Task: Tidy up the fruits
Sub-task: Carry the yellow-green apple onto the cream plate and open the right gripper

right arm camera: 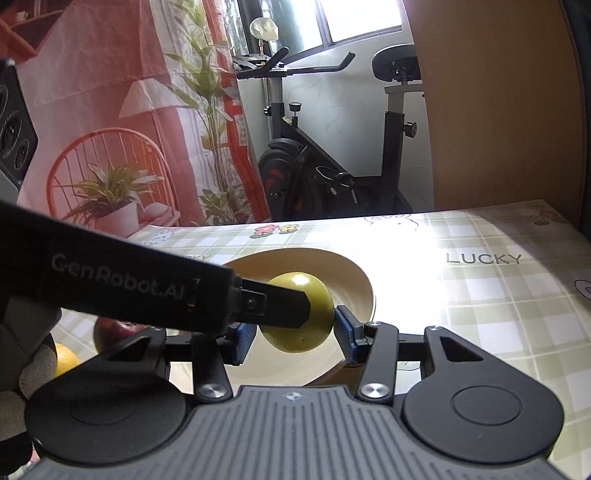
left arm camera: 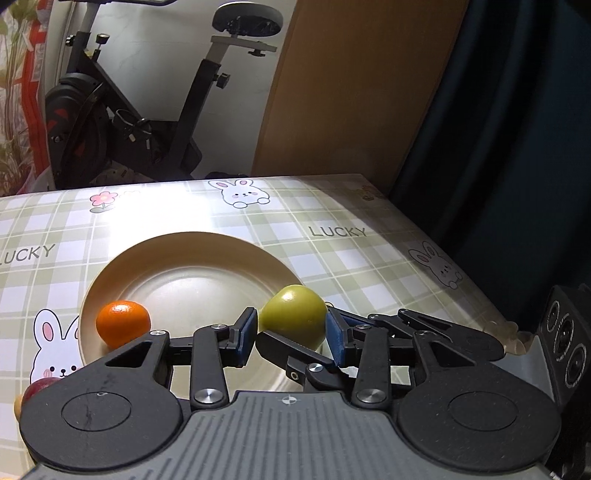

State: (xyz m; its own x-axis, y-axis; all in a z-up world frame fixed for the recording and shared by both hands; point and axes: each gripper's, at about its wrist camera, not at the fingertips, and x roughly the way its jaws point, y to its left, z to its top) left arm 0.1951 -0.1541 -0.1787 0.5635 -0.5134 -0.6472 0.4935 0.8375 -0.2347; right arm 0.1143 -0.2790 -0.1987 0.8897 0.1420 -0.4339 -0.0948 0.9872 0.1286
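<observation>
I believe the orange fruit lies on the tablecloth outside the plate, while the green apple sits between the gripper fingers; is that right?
Not quite: the orange fruit lies inside the plate, at its left edge, not out on the tablecloth, as the left wrist view shows. The rest is right.

this is a room in a home: a table with a checked cloth (left arm camera: 332, 236) with bunnies and the word "lucky", an exercise bike (right arm camera: 332, 166) by the window (right arm camera: 354, 22), and a curtain (right arm camera: 110, 110) printed with plants.
</observation>
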